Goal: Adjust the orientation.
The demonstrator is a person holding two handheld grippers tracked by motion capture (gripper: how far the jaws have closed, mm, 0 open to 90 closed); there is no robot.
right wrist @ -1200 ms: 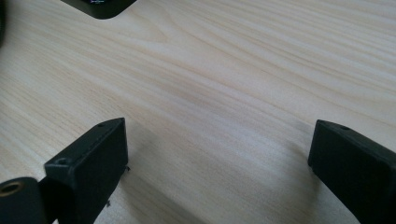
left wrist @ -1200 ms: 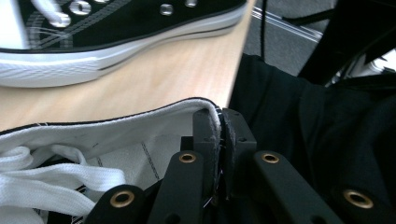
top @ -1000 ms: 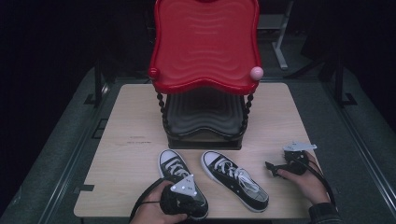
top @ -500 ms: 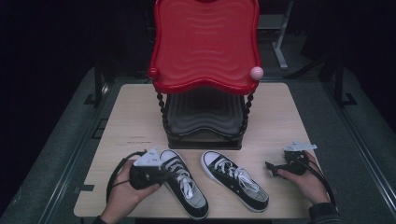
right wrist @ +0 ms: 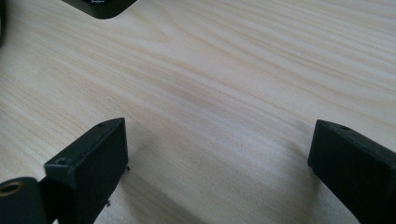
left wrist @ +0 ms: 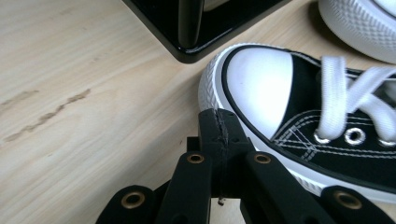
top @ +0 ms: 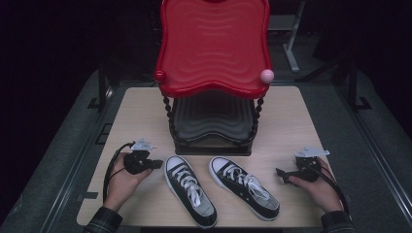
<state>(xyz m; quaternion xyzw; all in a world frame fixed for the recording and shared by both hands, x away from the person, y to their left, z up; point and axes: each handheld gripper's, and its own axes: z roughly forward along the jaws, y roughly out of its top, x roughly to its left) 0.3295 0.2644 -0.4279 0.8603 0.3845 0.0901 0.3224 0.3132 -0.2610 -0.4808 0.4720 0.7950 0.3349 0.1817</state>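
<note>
left claw jaws together | right claw jaws apart

Two black canvas sneakers with white toe caps, white soles and white laces lie upright on the wooden table, in front of the red two-tier stand. The left sneaker and the right sneaker sit side by side, apart, toes toward the stand.

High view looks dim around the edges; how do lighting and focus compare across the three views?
High view: the table is lit, its surroundings near black. Left gripper view: bright, the shoe toe sharp, its laces blurred. Right gripper view: evenly lit wood, soft shadows under the parted jaws, which look slightly blurred.
</note>
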